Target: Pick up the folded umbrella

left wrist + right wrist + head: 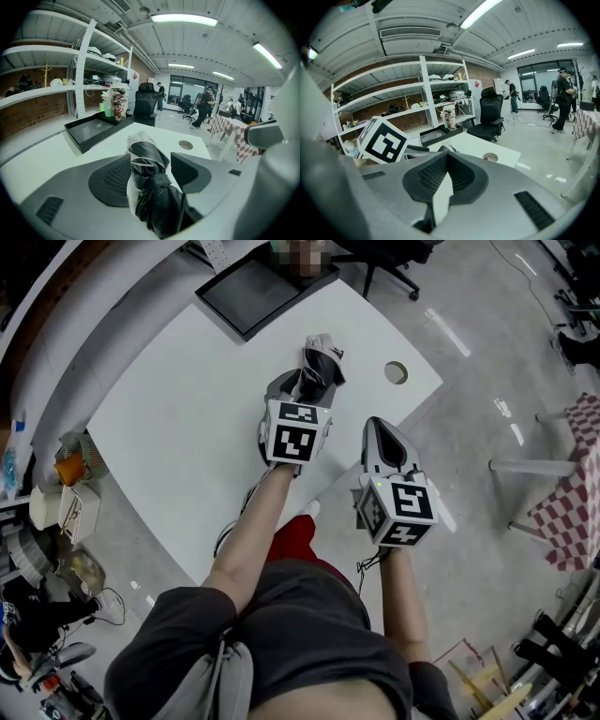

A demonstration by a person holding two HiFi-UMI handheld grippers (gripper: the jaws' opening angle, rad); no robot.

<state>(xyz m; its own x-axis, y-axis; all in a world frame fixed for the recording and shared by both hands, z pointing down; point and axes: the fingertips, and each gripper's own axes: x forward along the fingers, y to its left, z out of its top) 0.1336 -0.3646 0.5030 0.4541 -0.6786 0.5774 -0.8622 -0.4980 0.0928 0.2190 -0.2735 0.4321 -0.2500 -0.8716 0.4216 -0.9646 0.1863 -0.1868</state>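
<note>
The folded umbrella [322, 360], black with pale grey folds and a strap round it, lies on the white table [178, 418] pointing away from me. My left gripper [302, 388] is over its near end. In the left gripper view the umbrella [157, 201] runs between the wide-spread jaws of the left gripper [151, 157], with a gap showing beside the right pad, so the pads do not press on it. My right gripper [380, 429] hovers at the table's near right edge, apart from the umbrella. The right gripper [446, 157] has its tips together and holds nothing.
A black tray [248, 292] sits at the table's far edge, with a printed cup [118, 101] on its far end. A round cable hole [396, 372] is right of the umbrella. An office chair [394, 263] stands beyond; a checked table [574, 488] stands right.
</note>
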